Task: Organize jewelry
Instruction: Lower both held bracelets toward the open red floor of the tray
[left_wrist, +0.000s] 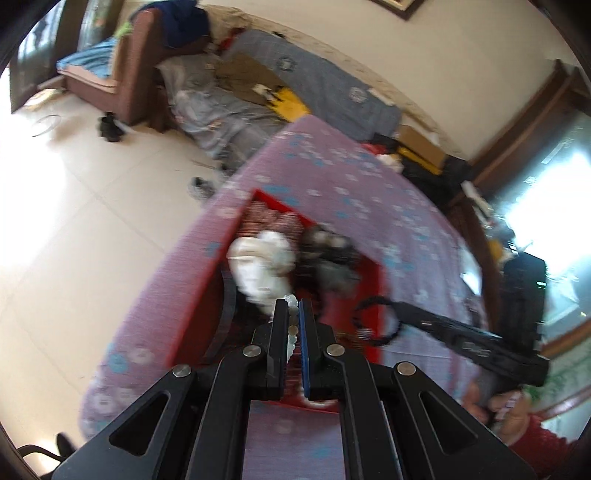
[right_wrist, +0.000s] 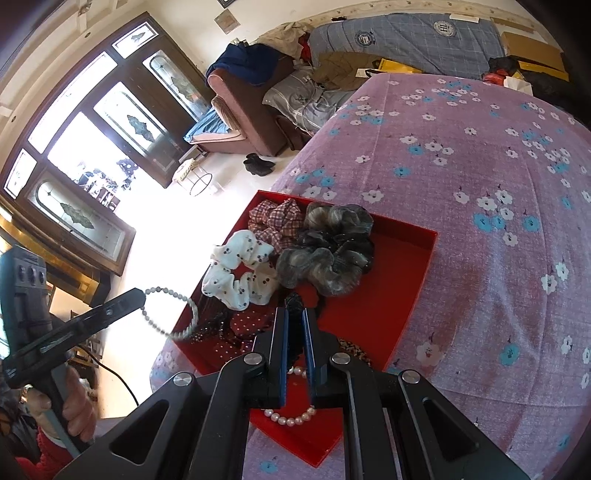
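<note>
A red tray (right_wrist: 413, 295) sits on a purple flowered bedspread (right_wrist: 480, 177) and holds scrunchies and bracelets. My left gripper (left_wrist: 294, 310) is shut on a pale green bead bracelet (left_wrist: 292, 317) and holds it above the tray's left edge; the bracelet hangs as a loop in the right wrist view (right_wrist: 173, 314). My right gripper (right_wrist: 294, 314) is shut on a black beaded bracelet (right_wrist: 294, 302) over the tray; the same loop shows in the left wrist view (left_wrist: 373, 321). A pearl bracelet (right_wrist: 291, 415) lies in the tray under my right fingers.
In the tray lie a white cherry-print scrunchie (right_wrist: 240, 277), a plaid one (right_wrist: 277, 221), a grey one (right_wrist: 328, 251) and a dark red dotted one (right_wrist: 251, 325). A brown armchair (right_wrist: 251, 110), folded bedding (right_wrist: 406, 40) and tiled floor (left_wrist: 92, 221) lie beyond.
</note>
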